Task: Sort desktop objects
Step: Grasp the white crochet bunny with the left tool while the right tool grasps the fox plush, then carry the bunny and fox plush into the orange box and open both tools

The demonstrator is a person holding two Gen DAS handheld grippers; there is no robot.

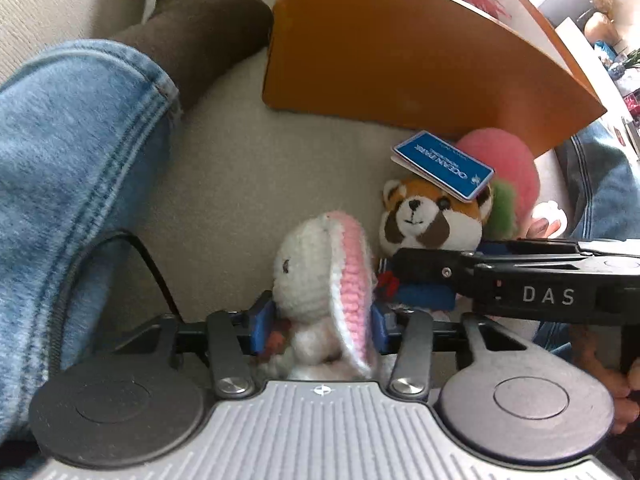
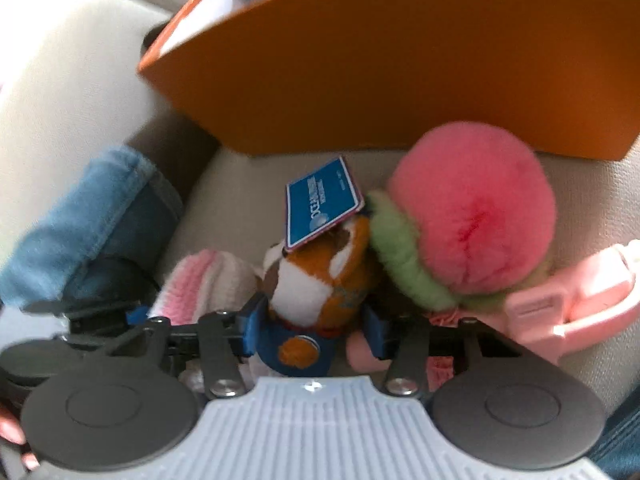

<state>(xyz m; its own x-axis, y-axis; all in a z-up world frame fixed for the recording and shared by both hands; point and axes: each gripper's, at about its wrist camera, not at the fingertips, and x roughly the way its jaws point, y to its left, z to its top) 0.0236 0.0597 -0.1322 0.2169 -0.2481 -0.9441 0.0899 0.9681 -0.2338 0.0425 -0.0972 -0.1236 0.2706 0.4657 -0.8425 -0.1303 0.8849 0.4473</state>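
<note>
A white crocheted bunny (image 1: 312, 272) with pink-lined ears sits between the blue pads of my left gripper (image 1: 320, 326), and both pads touch its sides. Beside it lies a red panda plush (image 1: 424, 216) with a blue tag (image 1: 444, 168) on its head. In the right wrist view the red panda (image 2: 316, 280) stands between the pads of my right gripper (image 2: 312, 332). The left pad is against it and a narrow gap shows at the right pad. The right gripper (image 1: 424, 268) reaches in from the right in the left wrist view. A pink and green plush ball (image 2: 472, 220) rests behind the panda.
An orange box (image 2: 380, 64) holding several items stands just behind the toys on the beige cushion (image 1: 240, 160). A leg in jeans (image 1: 72, 160) and a brown sock (image 1: 200, 28) lie at the left. A pink plastic object (image 2: 572, 304) lies at the right. A black cable (image 1: 156, 268) runs by the left gripper.
</note>
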